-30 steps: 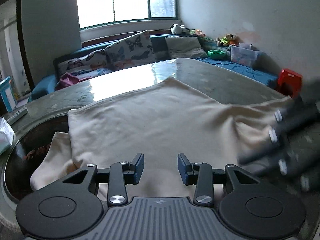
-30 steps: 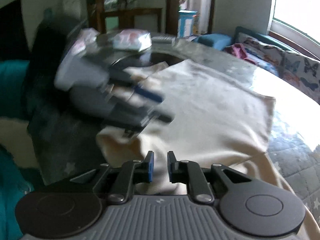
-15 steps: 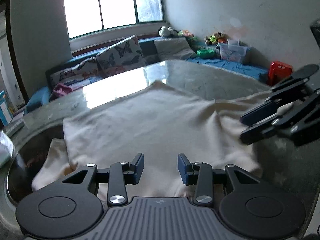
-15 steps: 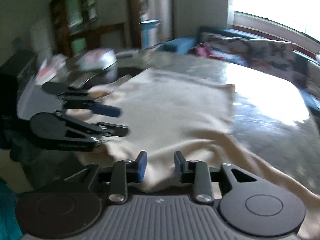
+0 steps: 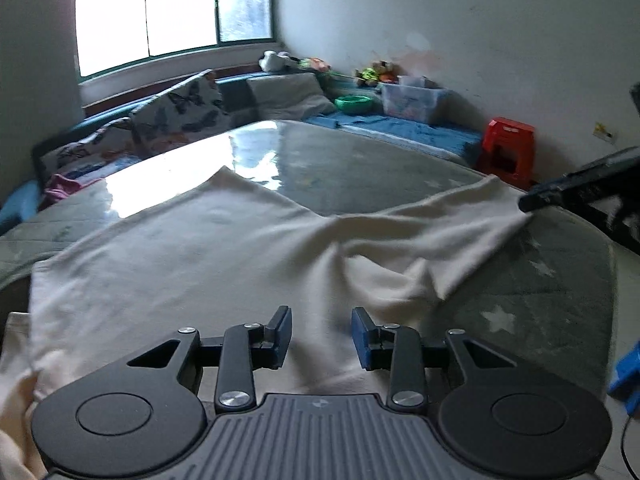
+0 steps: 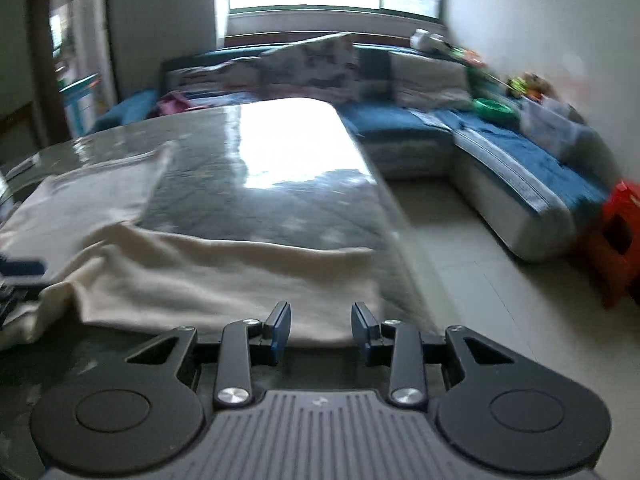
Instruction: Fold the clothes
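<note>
Cream garment [image 5: 192,264] lies spread on the glossy desk [image 5: 360,172], directly ahead of and beneath the left hand-held gripper [image 5: 321,338], whose jaws have just been closing, gapped, pads pressing nothing. A rumpled sleeve runs rightward toward the desk's curved edge. Bare desk lies beyond the far hem. Right hand-held gripper [image 6: 320,330]: released, jaws apart at the sleeve's near edge.
</note>
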### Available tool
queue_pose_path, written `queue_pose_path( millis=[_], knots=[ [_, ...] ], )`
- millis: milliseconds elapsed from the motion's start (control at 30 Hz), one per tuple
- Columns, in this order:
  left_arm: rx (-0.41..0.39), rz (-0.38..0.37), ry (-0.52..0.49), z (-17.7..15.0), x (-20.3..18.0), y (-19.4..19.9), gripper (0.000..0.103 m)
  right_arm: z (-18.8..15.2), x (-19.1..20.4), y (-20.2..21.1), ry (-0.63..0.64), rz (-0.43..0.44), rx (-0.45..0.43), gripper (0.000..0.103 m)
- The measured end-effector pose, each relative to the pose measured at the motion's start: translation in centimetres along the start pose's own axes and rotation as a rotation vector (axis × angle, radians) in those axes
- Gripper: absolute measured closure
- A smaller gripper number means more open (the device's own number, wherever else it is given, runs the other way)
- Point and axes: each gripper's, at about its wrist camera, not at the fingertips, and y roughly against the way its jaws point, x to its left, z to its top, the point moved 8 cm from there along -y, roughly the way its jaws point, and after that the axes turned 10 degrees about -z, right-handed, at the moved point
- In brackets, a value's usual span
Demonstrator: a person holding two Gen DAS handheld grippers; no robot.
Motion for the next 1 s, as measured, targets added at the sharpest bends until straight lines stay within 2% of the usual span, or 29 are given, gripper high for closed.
queue_pose_path(
  millis=[233, 367, 400, 467, 567, 733, 833, 1000],
  knots=[
    [-0.002, -0.051, -0.01, -0.2, -1.6, 0.2, 0.069, -0.4, -2.1, -1.4, -0.075, -0.027, 0.016, 0.07],
    [-0.005, -0.062, -0.016, -0.3, -2.0, 0.1, 0.069, -0.5, -2.1, -1.5, -0.099, -0.003, 0.027, 0.071],
    [-0.006, -0.063, -0.019, -0.3, -2.1, 0.0, 0.069, -0.4, -1.9, -1.4, -0.087, 0.006, 0.028, 0.074],
    [-0.006, -0.067, -0.017, -0.2, -2.2, 0.0, 0.069, 0.0, -1.3, -1.3, -0.045, 0.001, 0.017, 0.088],
    [-0.007, -0.071, -0.02, -0.3, -2.3, -0.1, 0.069, 0.8, -0.6, -1.2, 0.026, -0.016, -0.006, 0.092],
    [-0.006, -0.09, -0.03, -0.4, -2.8, 0.0, 0.069, 4.1, -0.3, -1.1, 0.166, -0.111, -0.103, 0.093],
    [-0.008, -0.103, -0.041, -0.6, -3.0, 0.1, 0.068, 5.4, -0.3, -1.5, 0.203, -0.144, -0.126, 0.093],
    [-0.004, -0.12, -0.055, -0.7, -3.0, 0.3, 0.068, 4.3, -0.3, -4.7, 0.191, -0.144, -0.05, 0.092]
  ],
)
